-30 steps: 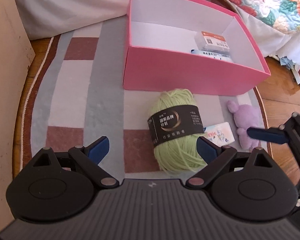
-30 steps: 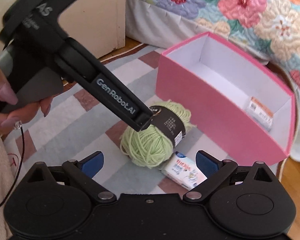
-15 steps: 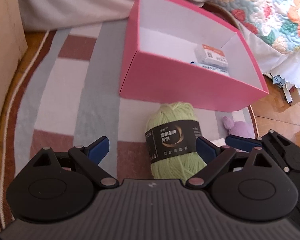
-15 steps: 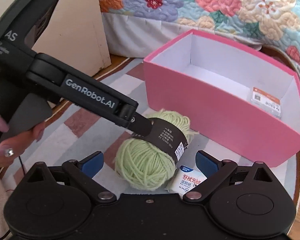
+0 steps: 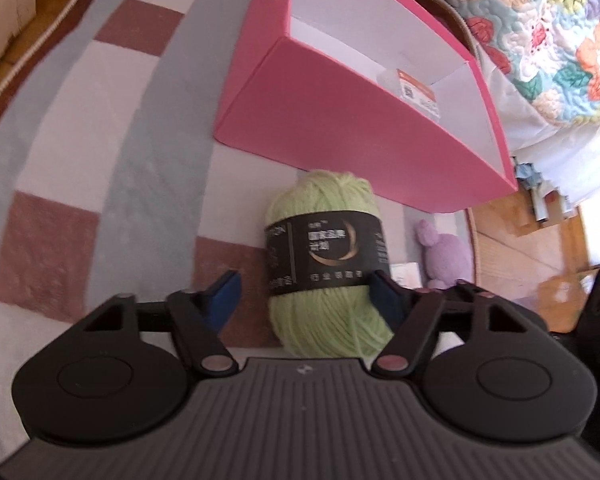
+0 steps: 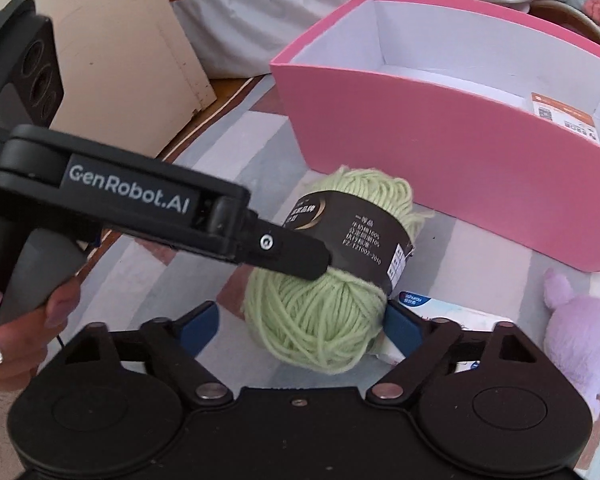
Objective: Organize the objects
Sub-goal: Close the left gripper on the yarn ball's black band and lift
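On the striped rug (image 5: 112,128), the left tongs (image 5: 306,294) stand spread wide around the green yarn ball (image 5: 328,264), the right fingertip touching its black label and the left one apart from it, while the right tongs (image 6: 300,322) also gape open at the ball's near end. Just behind the yarn sits the pink box (image 6: 452,160), white inside, holding a small packet with an orange label (image 6: 564,118) against its right end. To the right of the yarn lie a tissue pack (image 6: 440,308) and a purple plush toy (image 6: 580,340) on the rug
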Motion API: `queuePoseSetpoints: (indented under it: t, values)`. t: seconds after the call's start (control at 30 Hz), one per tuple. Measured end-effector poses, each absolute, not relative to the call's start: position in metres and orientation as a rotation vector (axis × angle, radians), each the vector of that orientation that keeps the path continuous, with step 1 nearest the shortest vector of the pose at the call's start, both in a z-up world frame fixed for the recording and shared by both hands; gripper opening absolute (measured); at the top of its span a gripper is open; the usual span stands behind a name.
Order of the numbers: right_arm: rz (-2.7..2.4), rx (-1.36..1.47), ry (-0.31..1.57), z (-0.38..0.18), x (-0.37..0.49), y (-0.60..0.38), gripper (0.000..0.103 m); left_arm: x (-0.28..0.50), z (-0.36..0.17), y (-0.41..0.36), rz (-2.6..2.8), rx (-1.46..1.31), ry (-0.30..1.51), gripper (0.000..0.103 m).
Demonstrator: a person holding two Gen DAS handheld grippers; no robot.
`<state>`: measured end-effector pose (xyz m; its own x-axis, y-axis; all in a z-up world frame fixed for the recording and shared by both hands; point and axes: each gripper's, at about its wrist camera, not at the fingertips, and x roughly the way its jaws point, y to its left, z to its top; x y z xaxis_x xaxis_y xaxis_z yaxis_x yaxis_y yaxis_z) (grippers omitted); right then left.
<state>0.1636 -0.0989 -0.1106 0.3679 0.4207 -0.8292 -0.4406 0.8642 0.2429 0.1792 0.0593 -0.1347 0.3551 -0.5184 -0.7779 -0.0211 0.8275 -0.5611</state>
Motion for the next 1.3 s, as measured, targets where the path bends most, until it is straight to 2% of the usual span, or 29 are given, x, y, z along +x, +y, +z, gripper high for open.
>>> queuePoseSetpoints:
  t: [0.1,0.3,0.47,1.3]
  values:
    - [0.535,-0.021,1.053,-0.112,0.165,-0.102,0.075,0.178,-0.133,0.056,-0.358,-0.536,1.167,0.057]
    - [0.51,-0.002,1.052,-0.116,0.171,-0.11,0.067,0.174,-0.137,0.049,-0.36,-0.55,1.151,0.051]
    - [0.525,-0.085,1.013,-0.112,0.163,-0.103,0.067,0.169,-0.129,0.044,-0.378,-0.54,1.147,0.046]
    - [0.567,-0.103,0.928,-0.066,0.132,-0.104,0.066,0.122,-0.083,0.041,-0.37,-0.448,1.003,0.046]
